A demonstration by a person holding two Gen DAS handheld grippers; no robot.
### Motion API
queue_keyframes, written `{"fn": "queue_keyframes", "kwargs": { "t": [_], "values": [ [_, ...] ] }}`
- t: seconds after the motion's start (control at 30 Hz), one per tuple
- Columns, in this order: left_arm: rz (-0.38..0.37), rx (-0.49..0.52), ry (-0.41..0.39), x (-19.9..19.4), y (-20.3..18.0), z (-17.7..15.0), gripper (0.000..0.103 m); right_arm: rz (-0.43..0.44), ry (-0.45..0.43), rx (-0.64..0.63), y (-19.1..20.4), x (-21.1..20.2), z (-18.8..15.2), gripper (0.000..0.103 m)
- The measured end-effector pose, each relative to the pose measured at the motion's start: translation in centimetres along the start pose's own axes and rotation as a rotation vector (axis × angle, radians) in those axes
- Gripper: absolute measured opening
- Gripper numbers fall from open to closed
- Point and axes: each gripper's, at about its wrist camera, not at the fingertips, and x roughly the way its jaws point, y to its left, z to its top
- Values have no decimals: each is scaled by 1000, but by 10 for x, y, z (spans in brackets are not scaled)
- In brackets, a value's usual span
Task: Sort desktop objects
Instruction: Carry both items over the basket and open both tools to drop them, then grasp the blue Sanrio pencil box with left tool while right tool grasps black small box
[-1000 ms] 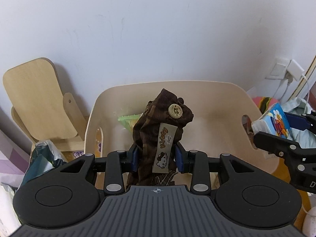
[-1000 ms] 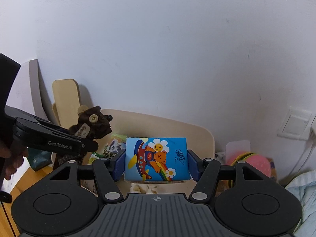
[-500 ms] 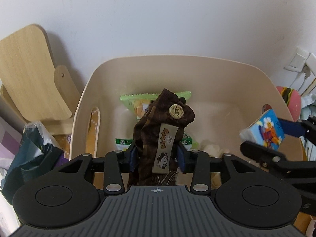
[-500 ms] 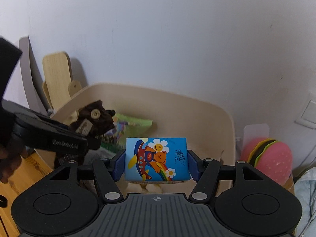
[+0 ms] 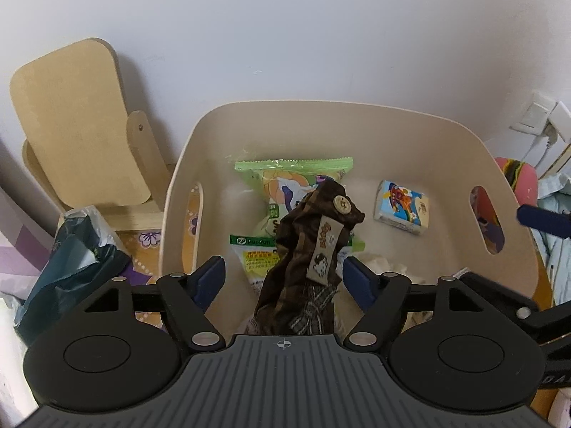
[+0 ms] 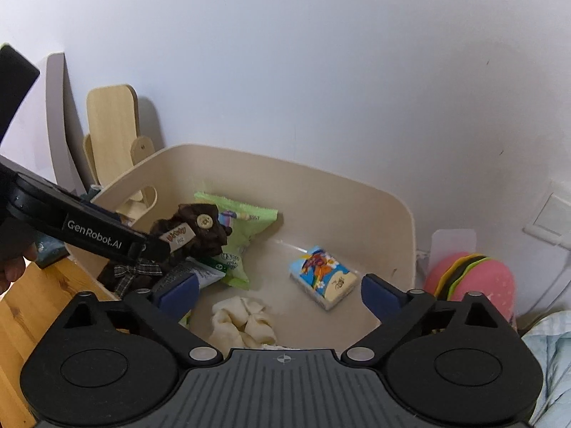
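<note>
Both jaws opened, tissue pack point(image 6: 323, 277) dropped, one bin point(image 5: 357, 121)

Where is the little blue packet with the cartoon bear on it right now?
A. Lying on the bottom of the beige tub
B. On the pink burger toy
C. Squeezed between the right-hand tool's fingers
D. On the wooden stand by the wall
A: the blue packet lies on the floor of the beige tub, with the right gripper spread open and clear of it.

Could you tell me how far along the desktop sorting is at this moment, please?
Done: the tissue pack lies in the beige bin beside snack packets, with the right gripper open above it. In hand: the left gripper is open too, the brown fabric pouch between its fingers, not visibly settled. Left: the burger toy sits outside.
</note>
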Motion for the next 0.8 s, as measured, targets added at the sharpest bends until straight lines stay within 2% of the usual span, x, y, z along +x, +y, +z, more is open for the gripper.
{"fn": "queue_keyframes", "kwargs": {
  "t": [0.47, 0.6, 0.8],
  "values": [
    [-23, 37, -69, -53, 0, -40, 75, -20, -72, 45, 2, -66, -23, 103],
    [-45, 65, -64, -67, -3, -60, 75, -23, -71, 63, 4, -80, -39, 103],
    [-54, 163, -15, -72, -14, -94, 75, -41, -26, 53, 6, -95, -73, 103]
  ]
}}
